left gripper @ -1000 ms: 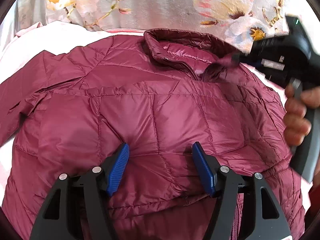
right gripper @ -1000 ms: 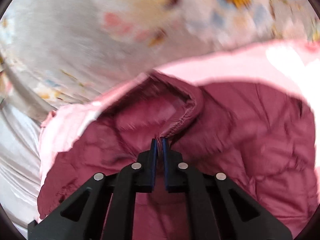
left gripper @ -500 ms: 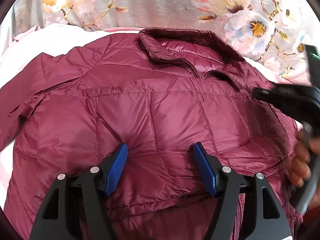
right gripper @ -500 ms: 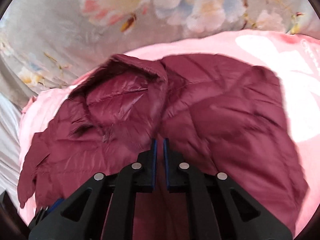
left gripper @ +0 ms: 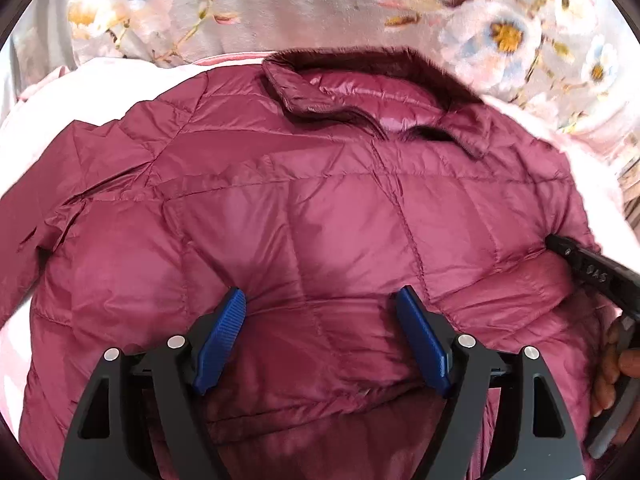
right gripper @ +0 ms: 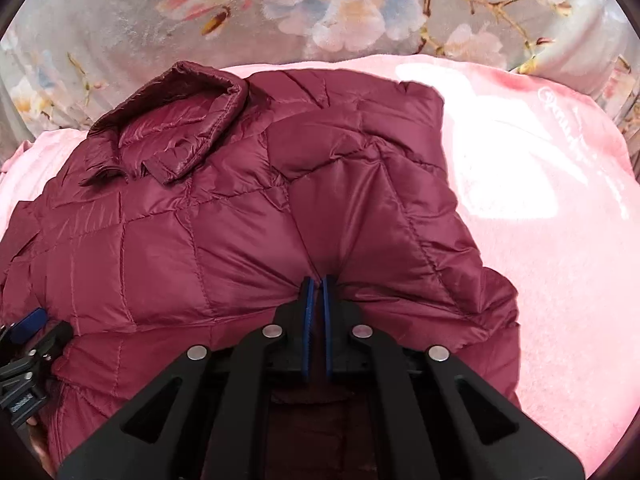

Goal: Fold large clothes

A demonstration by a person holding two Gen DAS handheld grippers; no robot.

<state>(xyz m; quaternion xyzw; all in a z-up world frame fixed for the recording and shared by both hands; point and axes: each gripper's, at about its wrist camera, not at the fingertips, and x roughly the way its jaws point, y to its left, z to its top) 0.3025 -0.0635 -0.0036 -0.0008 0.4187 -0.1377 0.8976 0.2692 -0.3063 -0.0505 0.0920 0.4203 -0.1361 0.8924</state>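
Quilted maroon jacket: lies front up on a pink blanket, collar at twelve o'clock, long axis running twelve to six. Right tool: pads together, pinching a fold of the jacket's side panel, blanket edge at three o'clock. Left tool: pads wide apart, just been opening, nothing clamped, poised over the chest; judged nearer the midline. Flowered bedding beyond.

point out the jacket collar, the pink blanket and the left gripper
jacket collar (right gripper: 176, 120), right wrist view, on its folded-over quilted edge
pink blanket (right gripper: 560, 260), right wrist view, bare part right of the jacket
left gripper (left gripper: 320, 312), left wrist view, midway between its blue fingertips
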